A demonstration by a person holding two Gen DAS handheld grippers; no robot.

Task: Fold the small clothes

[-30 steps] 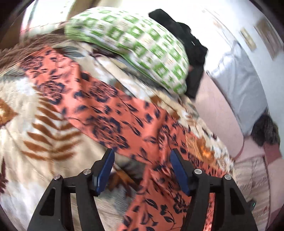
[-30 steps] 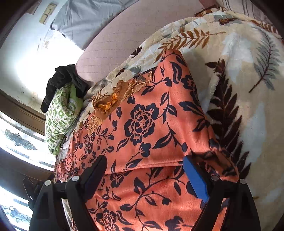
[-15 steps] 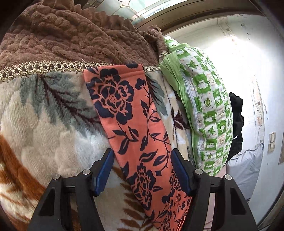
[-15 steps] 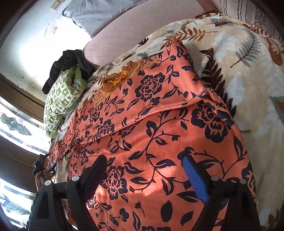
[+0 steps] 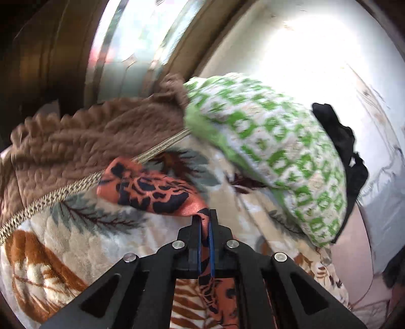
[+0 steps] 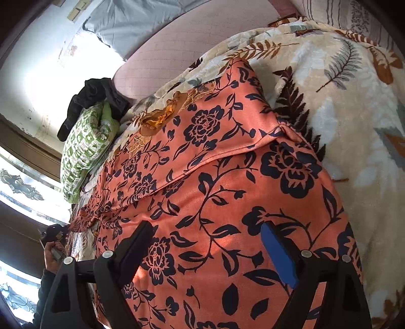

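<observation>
An orange garment with dark blue flowers (image 6: 227, 177) lies spread over a leaf-print blanket (image 6: 354, 114), one layer folded across it. My right gripper (image 6: 205, 225) hovers over its near part, jaws wide apart, pads clear of the cloth. In the left wrist view the garment's narrow far end (image 5: 152, 189) is bunched and lifted. My left gripper (image 5: 205, 212) is closing tight on it, and the cloth is pinched between the blue pads. That left gripper (image 6: 54, 231), in a person's hand (image 6: 52, 253), also shows far left in the right wrist view.
A green-and-white patterned pillow (image 5: 265, 151) lies beside the garment's far end, with black clothing (image 5: 341, 141) behind it. A brown quilted blanket (image 5: 88, 141) with gold trim borders the bed by the window. A pink mattress (image 6: 177, 50) and a grey pillow (image 6: 131, 22) lie beyond.
My left gripper travelled along the garment to its narrow end and shut on it, bunching and lifting the cloth. The right gripper drifted back a little over the garment, still open.
</observation>
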